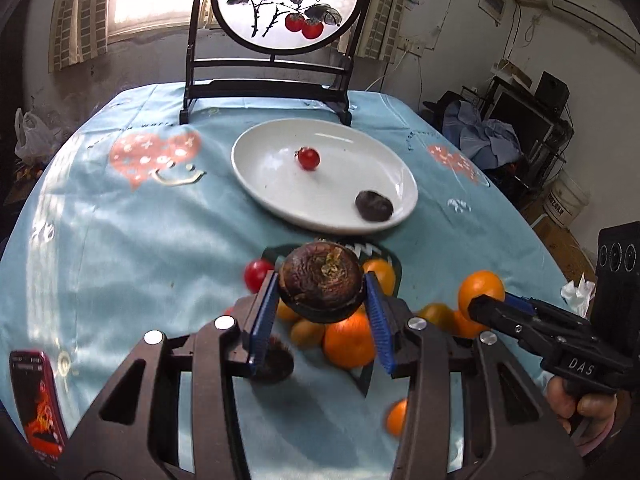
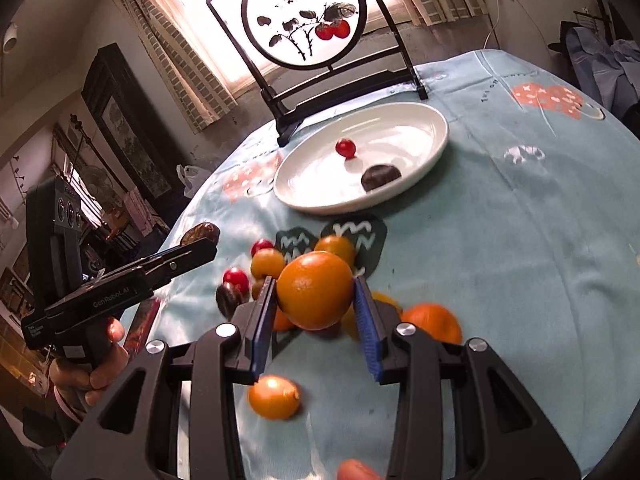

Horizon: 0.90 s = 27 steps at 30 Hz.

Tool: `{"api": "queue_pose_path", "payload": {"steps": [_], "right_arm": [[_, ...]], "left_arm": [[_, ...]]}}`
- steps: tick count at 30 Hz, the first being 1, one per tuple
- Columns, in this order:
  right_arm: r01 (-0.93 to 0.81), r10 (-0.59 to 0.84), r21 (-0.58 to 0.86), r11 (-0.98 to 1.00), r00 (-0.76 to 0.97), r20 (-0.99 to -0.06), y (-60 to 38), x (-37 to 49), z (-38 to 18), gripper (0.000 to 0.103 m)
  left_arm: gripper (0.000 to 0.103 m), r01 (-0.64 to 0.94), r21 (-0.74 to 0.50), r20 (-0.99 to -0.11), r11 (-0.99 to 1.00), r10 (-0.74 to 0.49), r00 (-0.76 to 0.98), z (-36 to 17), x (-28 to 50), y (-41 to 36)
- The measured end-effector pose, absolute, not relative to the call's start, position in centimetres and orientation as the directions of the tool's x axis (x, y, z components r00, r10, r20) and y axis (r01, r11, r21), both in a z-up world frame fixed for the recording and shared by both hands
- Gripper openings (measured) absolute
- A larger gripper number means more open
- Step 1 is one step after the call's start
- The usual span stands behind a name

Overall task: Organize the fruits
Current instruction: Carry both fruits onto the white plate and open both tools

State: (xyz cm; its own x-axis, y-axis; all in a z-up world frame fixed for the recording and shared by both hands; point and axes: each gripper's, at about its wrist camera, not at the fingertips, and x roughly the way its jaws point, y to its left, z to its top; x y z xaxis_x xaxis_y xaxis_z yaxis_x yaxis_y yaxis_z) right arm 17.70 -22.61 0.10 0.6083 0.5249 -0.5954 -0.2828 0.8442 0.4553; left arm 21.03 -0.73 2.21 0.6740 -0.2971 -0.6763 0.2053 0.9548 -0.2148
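Left wrist view. Left hand-held gripper (image 1: 323,304) clenched on a dark brown, wrinkled, flattened round fruit (image 1: 322,280), blue ribbed pads (image 1: 265,316) pressing its two sides, fruit lifted above a loose pile of smooth orange citrus (image 1: 349,340) on the worktop (image 1: 120,240). Worktop draped in a glossy pale blue cloth printed with pink hearts. Beyond the pile, a white glazed oval plate (image 1: 280,184) carrying a small shiny red cherry tomato (image 1: 308,158) and a dark matte flattened fruit (image 1: 374,205) near its right rim. Another red cherry tomato (image 1: 257,274) just left of the pads. Behind the plate, a black wooden stand with a round painted panel (image 1: 288,4). At right, right hand-held gripper (image 1: 490,304) touching a round orange (image 1: 480,287); grip hard to judge from here.

Right wrist view. Right hand-held gripper (image 2: 316,298) grasping a large, dimpled, round orange (image 2: 315,290) between blue ribbed pads (image 2: 368,324), held over the citrus pile. Below it, a small oval yellow-orange kumquat-like fruit (image 2: 274,397) on the cloth. White plate (image 2: 420,120) farther back with tomato and dark fruit. At left, left hand-held gripper (image 2: 200,242) with the brown fruit at its tip.
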Motion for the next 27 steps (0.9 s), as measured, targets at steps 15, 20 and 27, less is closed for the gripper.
{"api": "queue_pose_path", "payload": {"steps": [15, 20, 27], "right_arm": [[-0.188, 0.399, 0.353, 0.917, 0.504, -0.766, -19.8, 33.8, -1.5, 0.039], [-0.186, 0.404, 0.364, 0.913, 0.543, -0.736, -20.3, 33.6, -0.4, 0.072], [-0.254, 0.423, 0.348, 0.902, 0.680, -0.599, -21.9, 26.1, 4.1, 0.102]], "left_arm": [[0.044, 0.124, -0.118, -0.799, 0.985, -0.168, 0.577, -0.6, 35.0, -3.6], [0.089, 0.077, -0.058, -0.777, 0.995, -0.093, 0.623, 0.2, 34.2, -2.8], [0.100, 0.073, -0.151, -0.707, 0.986, -0.159, 0.689, 3.9, 27.6, 0.4]]}}
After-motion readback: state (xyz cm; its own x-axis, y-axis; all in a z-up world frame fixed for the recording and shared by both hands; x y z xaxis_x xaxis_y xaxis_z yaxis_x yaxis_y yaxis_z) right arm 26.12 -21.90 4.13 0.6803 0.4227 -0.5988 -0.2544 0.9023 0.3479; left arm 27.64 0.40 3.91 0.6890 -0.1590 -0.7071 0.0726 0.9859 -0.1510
